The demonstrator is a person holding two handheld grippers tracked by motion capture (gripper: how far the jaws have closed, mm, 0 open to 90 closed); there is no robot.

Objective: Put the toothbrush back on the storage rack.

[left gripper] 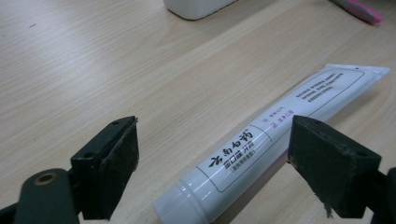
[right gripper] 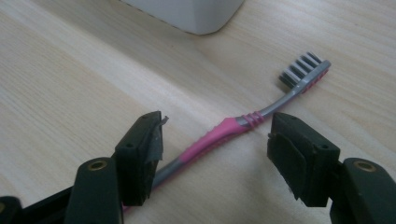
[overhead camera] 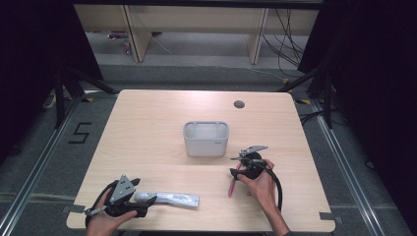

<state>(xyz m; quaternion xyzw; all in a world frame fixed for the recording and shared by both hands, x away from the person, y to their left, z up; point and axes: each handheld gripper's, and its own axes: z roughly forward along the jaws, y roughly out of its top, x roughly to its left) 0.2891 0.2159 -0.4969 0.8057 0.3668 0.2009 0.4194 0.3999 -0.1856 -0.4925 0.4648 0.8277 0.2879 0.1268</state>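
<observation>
- The left gripper (left gripper: 212,158) sits low over the tube (left gripper: 275,140), near the table's (overhead camera: 147,128) front edge. Its jaws are wide apart, one on each side, not pressing.
- The right gripper (right gripper: 215,154) is over the pink toothbrush (right gripper: 219,135). Its jaws are apart too, with the handle lying between them.
- The white cup (overhead camera: 206,138) stands mid-table, behind the brush.

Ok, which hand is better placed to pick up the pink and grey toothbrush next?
Right. The right gripper already straddles the pink and grey toothbrush, jaws open either side of its handle. The left gripper sits across the table at the white toothpaste tube.
</observation>
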